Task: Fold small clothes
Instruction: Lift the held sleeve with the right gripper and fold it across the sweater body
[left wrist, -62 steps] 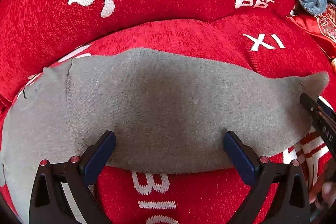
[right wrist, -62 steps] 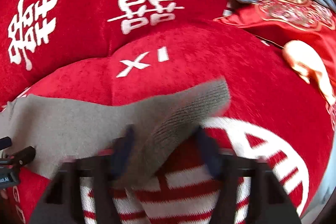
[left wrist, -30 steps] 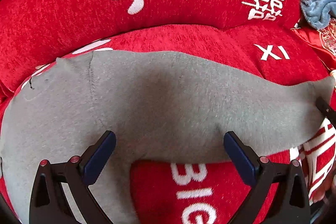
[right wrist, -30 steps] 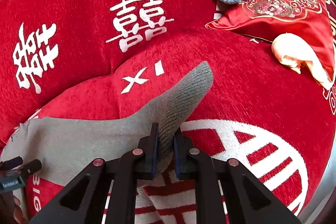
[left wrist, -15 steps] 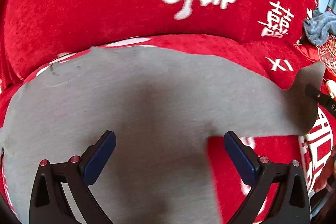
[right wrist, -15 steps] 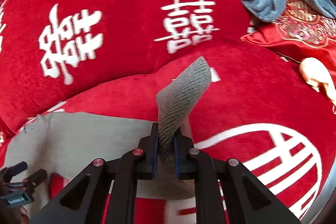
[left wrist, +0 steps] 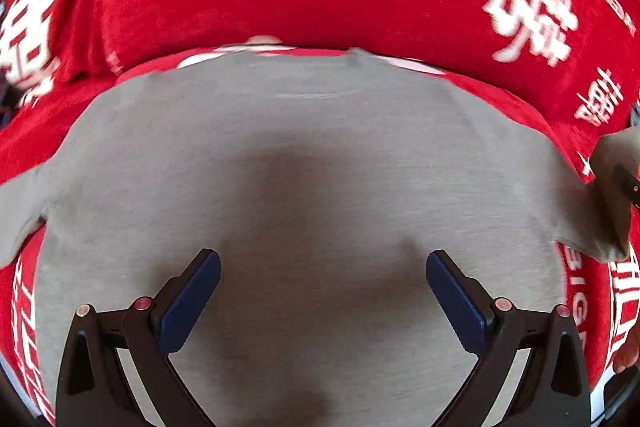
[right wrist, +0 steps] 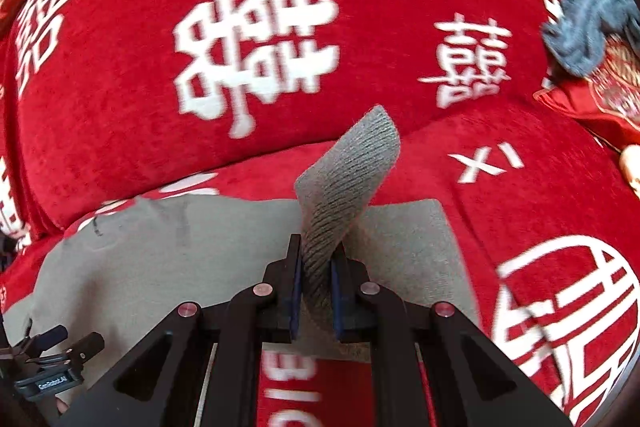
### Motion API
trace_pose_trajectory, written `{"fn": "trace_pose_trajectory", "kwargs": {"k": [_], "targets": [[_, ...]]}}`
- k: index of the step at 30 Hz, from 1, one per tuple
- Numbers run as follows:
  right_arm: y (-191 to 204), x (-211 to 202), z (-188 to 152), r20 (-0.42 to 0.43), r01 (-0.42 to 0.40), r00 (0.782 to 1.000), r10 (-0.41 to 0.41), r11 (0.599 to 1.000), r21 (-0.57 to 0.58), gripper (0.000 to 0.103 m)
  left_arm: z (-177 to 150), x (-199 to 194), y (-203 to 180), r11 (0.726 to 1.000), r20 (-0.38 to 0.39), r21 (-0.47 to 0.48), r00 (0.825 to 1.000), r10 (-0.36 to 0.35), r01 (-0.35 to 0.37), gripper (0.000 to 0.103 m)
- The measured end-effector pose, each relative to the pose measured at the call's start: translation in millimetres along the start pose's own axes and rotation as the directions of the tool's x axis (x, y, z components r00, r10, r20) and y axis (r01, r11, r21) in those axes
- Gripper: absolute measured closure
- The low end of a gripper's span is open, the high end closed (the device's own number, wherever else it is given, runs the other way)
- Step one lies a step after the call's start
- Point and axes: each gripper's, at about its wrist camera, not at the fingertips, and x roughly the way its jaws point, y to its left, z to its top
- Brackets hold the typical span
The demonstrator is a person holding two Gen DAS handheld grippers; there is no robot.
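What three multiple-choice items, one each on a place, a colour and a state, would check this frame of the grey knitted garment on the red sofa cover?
1. Where does the blue-grey fluffy cloth lie in the right wrist view?
A. Upper right, beside a red embroidered cushion
B. Under the garment
C. Between the left gripper's fingers

2. What colour are the characters woven into the red sofa cover?
A. Gold
B. White
C. Black

3. How do the grippers stand on the grey knitted garment?
A. Both are shut on it
B. The left gripper is open above it; the right gripper is shut on its ribbed cuff
C. Both are open

Key: 1 A, it sits at the frame's upper right edge by the cushion. 2 B, every character is white. 3 B, the left pads stand wide apart, while the right pads pinch the cuff.
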Motion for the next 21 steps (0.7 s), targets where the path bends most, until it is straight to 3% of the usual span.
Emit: {"fn": "trace_pose_trajectory", "kwargs": {"k": [16, 21], "targets": [[154, 26, -35, -0.05, -0.072, 0.997, 0.064, 0.982, -0.172, 0.09, -15, -7, 97, 0.997, 0.049, -0.038, 0.996, 0.076, -0.074, 0.0], [194, 37, -45, -0.072, -0.09, 0.995, 0.075, 0.971, -0.223, 0.09, -24, -14, 110, 0.999, 0.1, -0.05, 0.995, 0.002, 0.003, 0.0]]}}
